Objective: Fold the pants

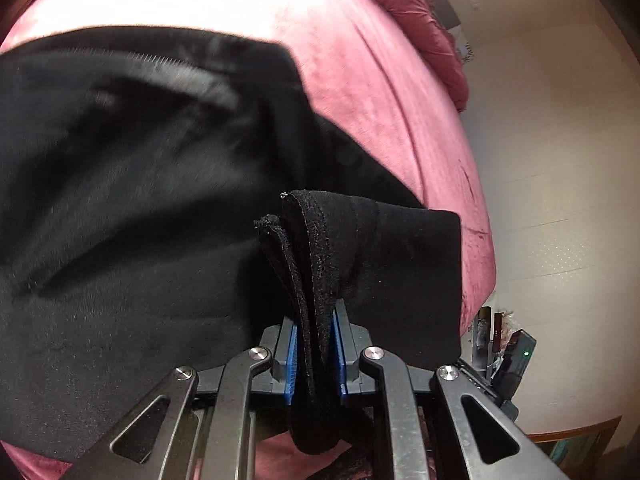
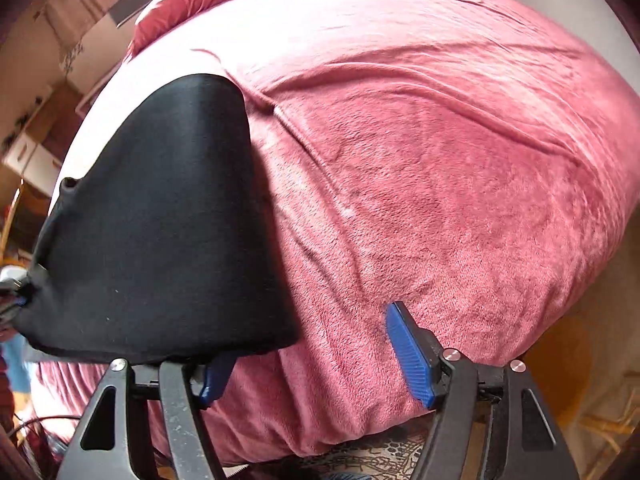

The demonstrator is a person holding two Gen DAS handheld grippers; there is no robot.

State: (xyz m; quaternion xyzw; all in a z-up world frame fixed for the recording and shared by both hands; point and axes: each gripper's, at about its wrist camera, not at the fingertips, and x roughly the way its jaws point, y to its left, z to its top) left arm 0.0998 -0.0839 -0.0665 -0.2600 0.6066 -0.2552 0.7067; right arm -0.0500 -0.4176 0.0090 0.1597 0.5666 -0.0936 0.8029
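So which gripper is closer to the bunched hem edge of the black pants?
Left. The left gripper is clamped on the pants hem itself; the right gripper stands open beside another part of the cloth, over the pink blanket.

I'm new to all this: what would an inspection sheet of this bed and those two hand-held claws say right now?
Surface: pink fleece blanket on a bed, creased.
Job's things: black pants lying on the blanket, partly folded.
Clutter: nothing seen on the blanket.
Grippers: left gripper shut on a bunched pants edge; right gripper open, one finger under the cloth, nothing pinched.
Cables: dark wires at the right view's lower left.
Surroundings: pale wall, pillow, patterned rug.
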